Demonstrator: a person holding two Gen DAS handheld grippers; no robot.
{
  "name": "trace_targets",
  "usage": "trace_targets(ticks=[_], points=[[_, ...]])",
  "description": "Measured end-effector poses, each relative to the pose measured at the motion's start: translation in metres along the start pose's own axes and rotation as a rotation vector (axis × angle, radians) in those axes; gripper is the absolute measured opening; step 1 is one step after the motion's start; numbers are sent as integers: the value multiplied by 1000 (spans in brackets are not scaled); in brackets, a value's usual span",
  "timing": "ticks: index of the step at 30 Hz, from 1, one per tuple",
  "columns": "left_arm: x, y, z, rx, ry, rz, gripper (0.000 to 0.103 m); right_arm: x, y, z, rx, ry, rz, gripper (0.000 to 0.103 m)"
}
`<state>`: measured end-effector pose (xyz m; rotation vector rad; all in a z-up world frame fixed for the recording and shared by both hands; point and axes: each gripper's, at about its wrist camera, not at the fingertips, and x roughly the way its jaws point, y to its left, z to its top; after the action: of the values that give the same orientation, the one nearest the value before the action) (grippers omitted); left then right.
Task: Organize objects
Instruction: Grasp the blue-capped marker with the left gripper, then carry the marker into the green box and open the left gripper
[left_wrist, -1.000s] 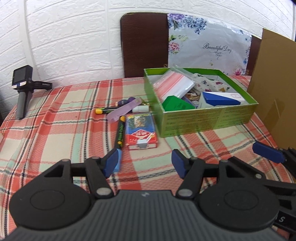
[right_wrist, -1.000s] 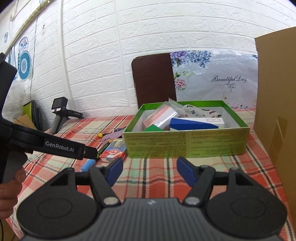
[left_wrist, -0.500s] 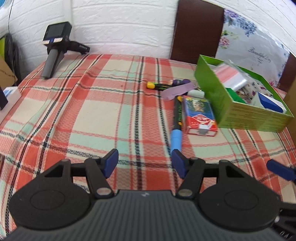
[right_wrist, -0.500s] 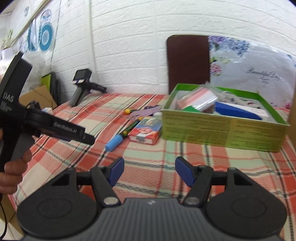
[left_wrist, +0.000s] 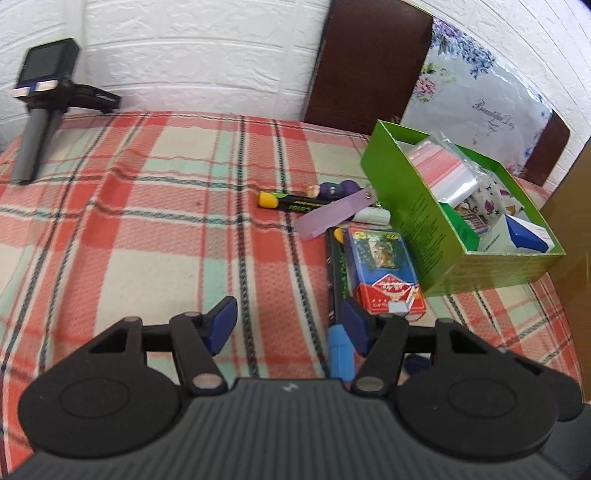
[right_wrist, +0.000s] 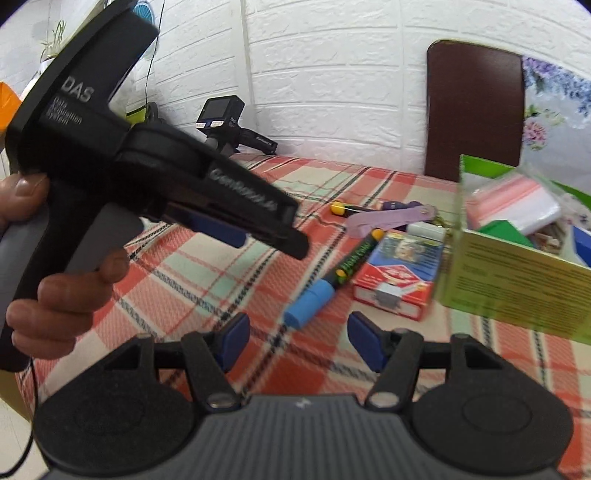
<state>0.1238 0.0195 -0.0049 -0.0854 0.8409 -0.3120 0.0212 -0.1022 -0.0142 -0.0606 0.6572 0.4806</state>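
The left gripper (left_wrist: 288, 326) hangs just above the red, cream and green plaid tablecloth (left_wrist: 147, 229), its blue-padded fingers spread wide and holding nothing. Its right-hand pad sits just beside the light blue cap of a black marker pen (left_wrist: 338, 295), which lies lengthwise toward the far edge of the table. In the right wrist view the right gripper (right_wrist: 299, 341) is likewise wide open and empty, with that same marker just ahead of it; green lettering runs along the barrel but is too blurred to read. The person's left hand (right_wrist: 55, 291) grips the grey handle of the left device, whose black body reads "DAS" and "GenRobot.AI".

Touching the marker's right side lies a blue and red playing-card box (left_wrist: 382, 273); its print is too small to read. Beyond it sit a lilac strap-like tag (left_wrist: 332, 216), a white tube (left_wrist: 371, 215), a second black marker with a yellow cap (left_wrist: 291, 201) and a small purple figure (left_wrist: 334, 189). To the right stands an open green cardboard box (left_wrist: 410, 218) holding a clear zip bag (left_wrist: 443, 171) and a blue-and-white carton (left_wrist: 524, 240).

At the far left corner stands a spare black handheld device with a screen (left_wrist: 42, 96). Behind the box, a floral sheet (left_wrist: 476, 96) reads "Beautiful Day".
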Motion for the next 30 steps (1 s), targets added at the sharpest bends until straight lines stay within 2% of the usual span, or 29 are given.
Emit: trace_targets(ticks=[3, 5, 6, 9, 13, 15, 17, 19, 21, 23, 30], points=[[12, 5, 8, 0, 37, -45, 64, 22, -2, 8, 34, 31, 7, 51], [17, 9, 9, -8, 51, -55, 64, 37, -7, 12, 72, 60, 4, 37], [19, 10, 10, -12, 57, -59, 64, 41, -9, 12, 82, 54, -1, 34], [23, 15, 11, -33, 68, -80, 63, 43, -6, 13, 38, 49, 6, 23], [31, 16, 7, -37, 85, -81, 63, 36, -2, 4, -16, 26, 41, 20], [30, 15, 5, -39, 71, -76, 60, 32, -7, 1, 42, 31, 100, 20], [29, 17, 4, -55, 67, -68, 41, 29, -18, 1, 145, 44, 175, 19], [27, 22, 2, -92, 70, -66, 28, 22, -21, 1, 190, 42, 200, 20], [23, 25, 3, -137, 78, -96, 27, 14, -22, 1, 195, 35, 205, 20], [15, 20, 6, -141, 70, -110, 27, 5, -22, 1, 194, 20, 203, 20], [-10, -37, 40, -48, -27, -163, 24, -37, -30, 13, 122, -144, 91, 20]])
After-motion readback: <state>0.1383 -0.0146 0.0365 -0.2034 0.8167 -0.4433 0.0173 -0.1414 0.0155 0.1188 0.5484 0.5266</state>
